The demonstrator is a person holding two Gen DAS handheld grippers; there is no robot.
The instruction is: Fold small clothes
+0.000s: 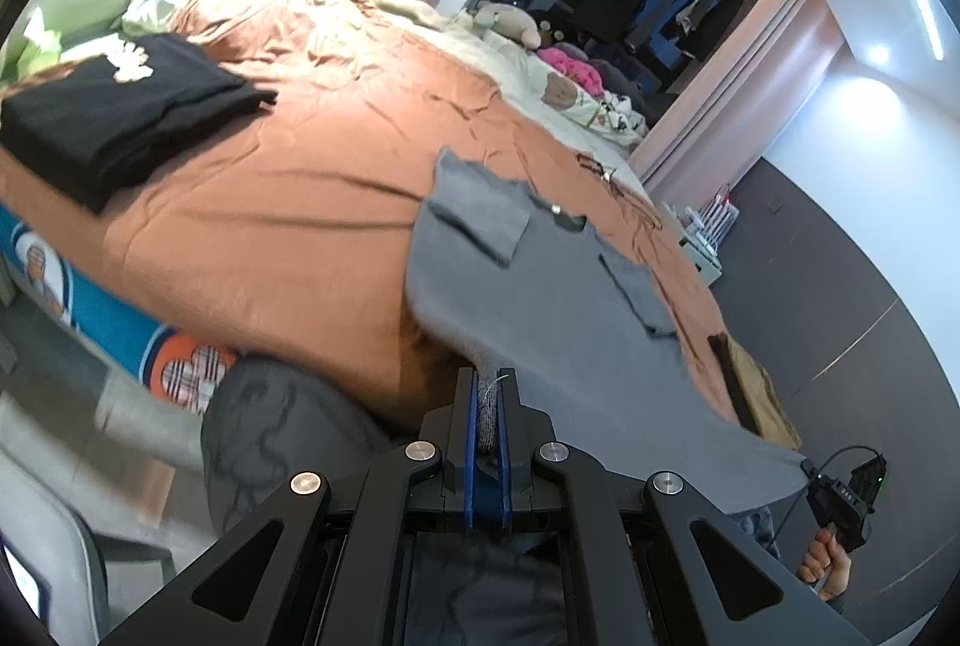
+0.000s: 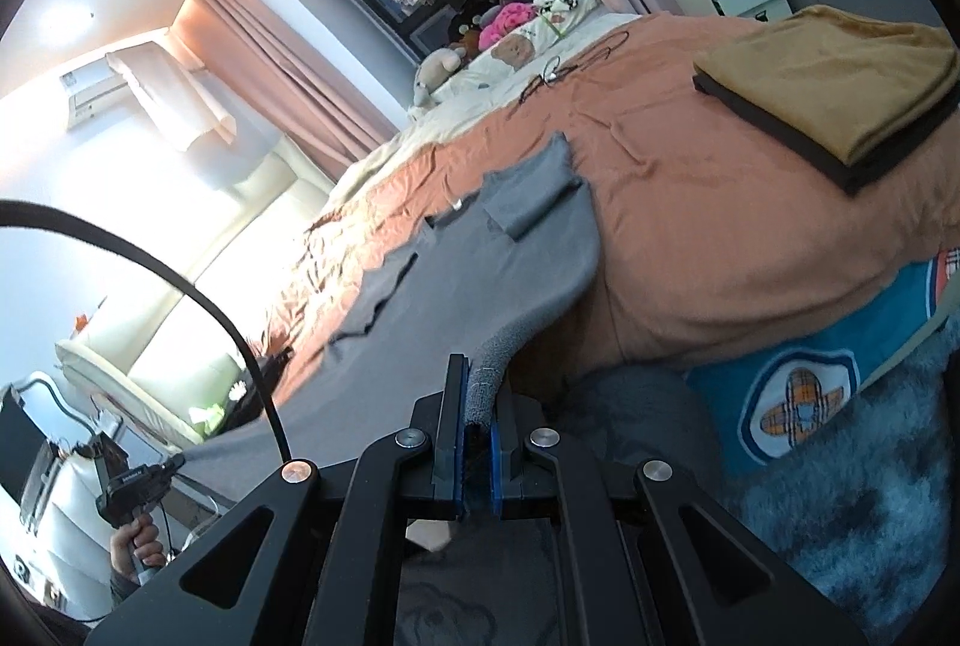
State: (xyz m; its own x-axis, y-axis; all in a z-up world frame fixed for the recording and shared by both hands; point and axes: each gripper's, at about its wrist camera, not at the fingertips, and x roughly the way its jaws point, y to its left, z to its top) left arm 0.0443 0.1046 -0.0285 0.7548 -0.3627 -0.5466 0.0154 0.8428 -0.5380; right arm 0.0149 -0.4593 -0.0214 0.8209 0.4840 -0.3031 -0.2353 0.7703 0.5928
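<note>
Two grippers pinching one grey T-shirt [image 1: 540,274] by its hem corners, left gripper [image 1: 487,394] and right gripper [image 2: 480,394] clamped on fabric, shirt stretched across the orange bedspread [image 1: 288,202], sleeves folded inward.

Left hand-held gripper [image 1: 487,406], jaws closed on a corner of the hem of a grey garment [image 1: 540,298]. The garment stretches from the jaws up onto the orange bedspread [image 1: 288,202], its short sleeves folded inward. A folded black garment [image 1: 120,117] lies at the far left of the bed. At lower right, a hand [image 1: 825,565] grips the other hand-held gripper [image 1: 840,502], beside the hem's far corner.
</note>
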